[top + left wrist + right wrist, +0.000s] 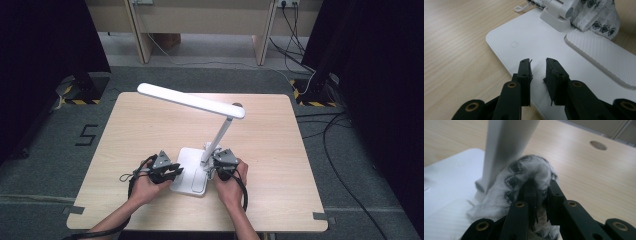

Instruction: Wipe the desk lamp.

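Cloth [524, 180] in R tongs [541, 192]

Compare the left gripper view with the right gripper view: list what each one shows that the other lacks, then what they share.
Left gripper view alone: the power symbol on the lamp base, the hinge at the foot of the lamp arm, and the left gripper with its jaws apart over the base, nothing between them.

Right gripper view alone: the right gripper shut on the cloth, pressed against the lamp arm, and a round hole in the table.

Both: white base, patterned white cloth, ribbed pad, wooden tabletop.
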